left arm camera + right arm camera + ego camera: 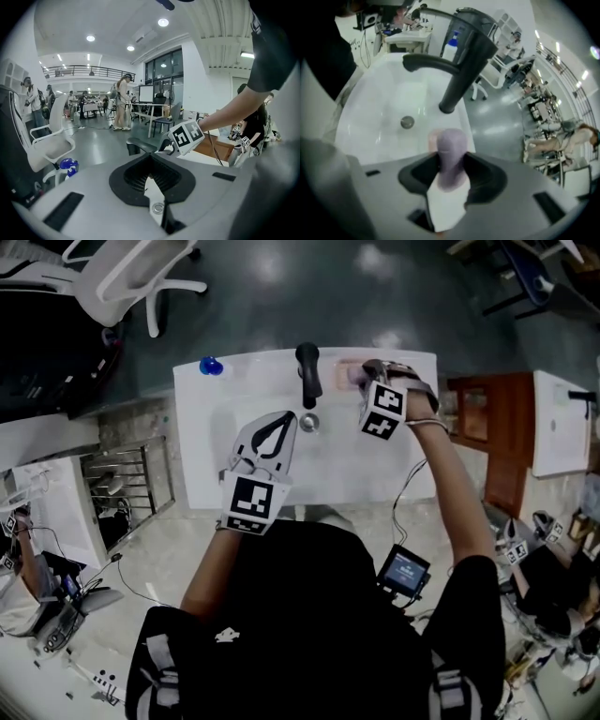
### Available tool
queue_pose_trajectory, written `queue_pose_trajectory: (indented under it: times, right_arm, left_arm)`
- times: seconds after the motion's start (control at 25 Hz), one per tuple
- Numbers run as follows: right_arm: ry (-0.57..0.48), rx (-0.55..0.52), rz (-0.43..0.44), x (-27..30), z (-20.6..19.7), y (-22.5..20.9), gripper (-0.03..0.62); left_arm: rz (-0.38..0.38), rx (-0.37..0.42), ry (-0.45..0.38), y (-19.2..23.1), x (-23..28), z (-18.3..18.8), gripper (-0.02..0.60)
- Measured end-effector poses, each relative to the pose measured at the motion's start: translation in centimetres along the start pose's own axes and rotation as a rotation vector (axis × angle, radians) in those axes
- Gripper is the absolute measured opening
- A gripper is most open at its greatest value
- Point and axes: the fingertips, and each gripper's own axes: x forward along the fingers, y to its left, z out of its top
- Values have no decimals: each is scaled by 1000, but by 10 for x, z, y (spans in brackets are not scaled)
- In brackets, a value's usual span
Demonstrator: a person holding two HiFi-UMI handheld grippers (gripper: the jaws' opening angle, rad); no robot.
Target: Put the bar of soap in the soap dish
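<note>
A purple bar of soap stands upright between the jaws of my right gripper, which is shut on it. In the head view that gripper hovers at the sink's back rim, right of the black faucet, over a pinkish soap dish. The dish shows just behind the soap, partly hidden by it. My left gripper hangs over the white basin near the drain, its tips together and holding nothing.
A blue bottle stands at the sink's back left corner. The faucet spout reaches over the drain. A white office chair stands on the floor behind the sink, and a wooden cabinet is to its right.
</note>
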Motion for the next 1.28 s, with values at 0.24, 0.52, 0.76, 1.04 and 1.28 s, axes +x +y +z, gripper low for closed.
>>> queue_pose_trajectory:
  times: [0.24, 0.52, 0.76, 1.04, 1.28]
  right_arm:
    - [48, -107, 7, 20, 1, -1, 198]
    - [100, -197, 13, 37, -1, 4, 198]
    - [104, -215, 8, 43, 1, 5, 187]
    - [99, -193, 19, 41, 2, 6, 187]
    - [85, -145, 23, 30, 3, 9, 187]
  left_arm:
    - [12, -1, 11, 3, 1, -5, 21]
    - [27, -12, 16, 6, 0, -8, 21]
    - [32, -11, 18, 9, -1, -9, 21]
    - [38, -9, 14, 15, -1, -8, 21]
    - [27, 4, 5, 13, -1, -6, 21]
